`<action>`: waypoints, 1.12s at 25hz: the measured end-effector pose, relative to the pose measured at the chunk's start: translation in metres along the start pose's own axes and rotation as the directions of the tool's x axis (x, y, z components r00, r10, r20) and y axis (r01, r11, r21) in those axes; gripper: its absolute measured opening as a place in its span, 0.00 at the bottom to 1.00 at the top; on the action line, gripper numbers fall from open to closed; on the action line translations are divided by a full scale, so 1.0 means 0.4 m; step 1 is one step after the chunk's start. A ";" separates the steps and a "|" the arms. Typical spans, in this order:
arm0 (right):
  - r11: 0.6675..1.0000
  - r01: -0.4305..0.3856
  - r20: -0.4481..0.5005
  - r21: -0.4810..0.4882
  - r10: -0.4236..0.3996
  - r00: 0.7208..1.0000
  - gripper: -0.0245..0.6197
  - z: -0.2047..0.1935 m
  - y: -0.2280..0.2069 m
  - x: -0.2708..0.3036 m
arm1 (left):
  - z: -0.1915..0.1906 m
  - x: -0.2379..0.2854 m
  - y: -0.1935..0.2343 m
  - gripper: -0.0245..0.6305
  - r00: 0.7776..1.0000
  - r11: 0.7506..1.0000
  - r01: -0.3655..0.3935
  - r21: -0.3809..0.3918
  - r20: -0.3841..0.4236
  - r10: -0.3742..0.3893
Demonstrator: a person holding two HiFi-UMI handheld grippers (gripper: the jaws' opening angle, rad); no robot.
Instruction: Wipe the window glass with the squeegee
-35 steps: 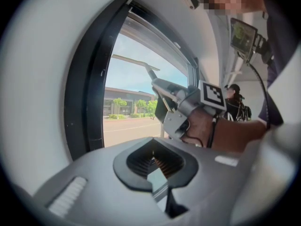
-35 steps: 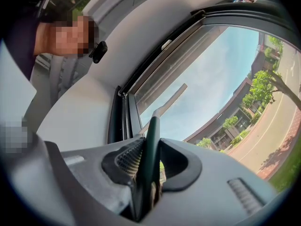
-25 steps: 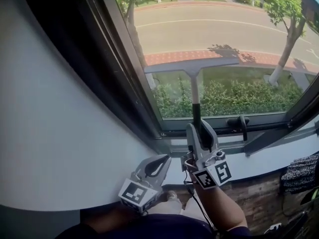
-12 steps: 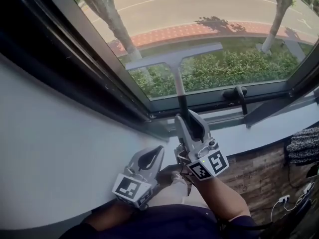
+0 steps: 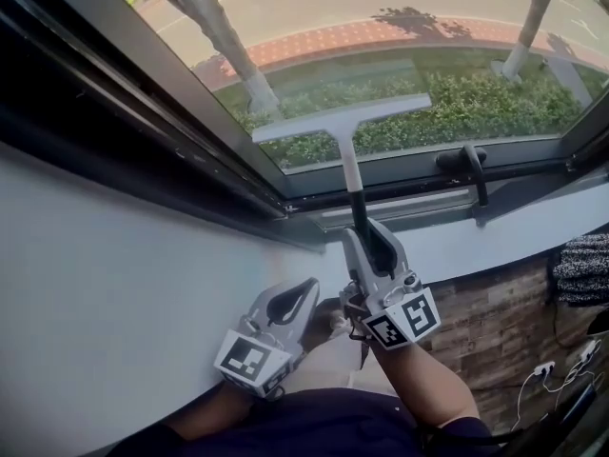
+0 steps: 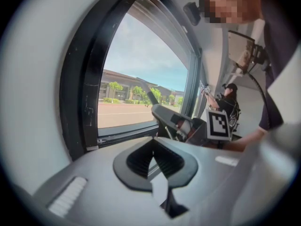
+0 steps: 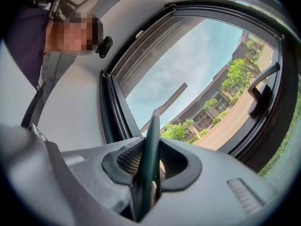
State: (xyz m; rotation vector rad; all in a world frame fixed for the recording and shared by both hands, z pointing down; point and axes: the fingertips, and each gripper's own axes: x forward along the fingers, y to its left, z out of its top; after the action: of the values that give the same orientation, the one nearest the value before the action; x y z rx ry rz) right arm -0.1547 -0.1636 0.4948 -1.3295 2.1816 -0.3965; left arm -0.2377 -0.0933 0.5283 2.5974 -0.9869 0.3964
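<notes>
- Now the squeegee (image 5: 348,150) lies straight ahead of the right tool (image 5: 369,246). Its shaft runs up and away from the jaws to the window glass (image 5: 419,55), in line with the tool's own long axis.
- The blade sits crosswise to the shaft on the lower part of the pane, a little above the bottom frame. It is slightly tilted, with its left end lower in the head view than its right end.
- The blade looks to be against the glass, though no view shows the contact edge clearly.
- The right tool is the nearer one and does the work. It is clenched on the dark grip of the squeegee, and the right gripper view shows the grip standing between the two ribbed pads with both pressed against it.
- The left tool (image 5: 297,305) hangs low beside the right one, near the person's lap and well apart from the glass. Its jaws are closed together with nothing between them.
- Any stroke from here likely depends on keeping the blade flat to the pane. The black window handle (image 5: 466,165), just right of the blade near the sill (image 5: 533,227), could get in the way of a sweep to the right.
</notes>
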 end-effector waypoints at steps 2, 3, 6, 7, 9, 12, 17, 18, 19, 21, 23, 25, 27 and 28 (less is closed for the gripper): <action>1.000 0.019 -0.016 0.014 -0.019 1.000 0.20 -0.025 -0.014 -0.013 | -0.012 0.004 -0.004 0.05 1.000 1.000 0.010 -0.010 -0.012 -0.010; 0.999 0.028 -0.023 0.021 -0.028 0.999 0.20 -0.037 -0.021 -0.020 | -0.019 0.006 -0.006 0.05 1.000 1.000 0.016 -0.017 -0.015 -0.017; 0.998 0.053 -0.048 0.044 -0.051 0.998 0.20 -0.077 -0.044 -0.040 | -0.044 0.009 -0.008 0.05 0.999 0.999 0.021 -0.029 -0.030 -0.022; 0.997 0.061 -0.056 0.050 -0.058 0.997 0.20 -0.090 -0.052 -0.047 | -0.053 0.009 -0.010 0.05 0.999 0.999 0.022 -0.031 -0.037 -0.023; 0.995 0.074 -0.071 0.061 -0.069 0.995 0.20 -0.114 -0.065 -0.060 | -0.070 0.010 -0.011 0.05 0.998 0.999 0.023 -0.035 -0.052 -0.025; 0.992 0.093 -0.097 0.081 -0.086 0.992 0.20 -0.155 -0.085 -0.075 | -0.092 0.015 -0.008 0.05 0.997 0.999 0.019 -0.044 -0.071 -0.022; 0.988 0.111 -0.129 0.103 -0.098 0.987 0.20 -0.197 -0.109 -0.094 | -0.126 0.013 -0.005 0.05 0.996 0.998 0.015 -0.056 -0.089 -0.020; 0.989 0.110 -0.130 0.104 -0.096 0.987 0.20 -0.198 -0.110 -0.095 | -0.124 0.014 -0.005 0.05 0.996 0.998 0.010 -0.058 -0.090 -0.015; 0.989 0.109 -0.130 0.105 -0.095 0.987 0.20 -0.199 -0.110 -0.095 | -0.120 0.017 -0.003 0.05 0.996 0.998 0.001 -0.062 -0.089 -0.007; 0.988 0.113 -0.143 0.109 -0.097 0.985 0.20 -0.213 -0.114 -0.099 | -0.118 0.022 0.004 0.05 0.996 0.998 -0.012 -0.070 -0.085 0.006; 0.984 0.133 -0.174 0.122 -0.110 0.979 0.20 -0.238 -0.124 -0.109 | -0.117 0.026 0.007 0.05 0.997 0.997 -0.017 -0.071 -0.081 0.011; 0.976 0.163 -0.211 0.145 -0.130 0.969 0.20 -0.266 -0.137 -0.123 | -0.115 0.026 0.005 0.05 0.997 0.998 -0.017 -0.068 -0.082 0.012; 0.963 0.196 -0.235 0.184 -0.151 0.960 0.20 -0.288 -0.144 -0.133 | -0.115 0.019 0.007 0.05 0.996 0.998 -0.016 -0.064 -0.088 0.010; 0.956 0.208 -0.239 0.207 -0.157 0.958 0.20 -0.295 -0.144 -0.134 | -0.118 0.014 0.010 0.05 0.995 0.998 -0.014 -0.058 -0.094 0.009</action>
State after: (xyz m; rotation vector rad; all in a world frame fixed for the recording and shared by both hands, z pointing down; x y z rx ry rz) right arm -0.1637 -0.1470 0.6355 -1.4162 2.1111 -0.8804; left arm -0.2432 -0.0805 0.5741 2.4977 -0.9672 0.4810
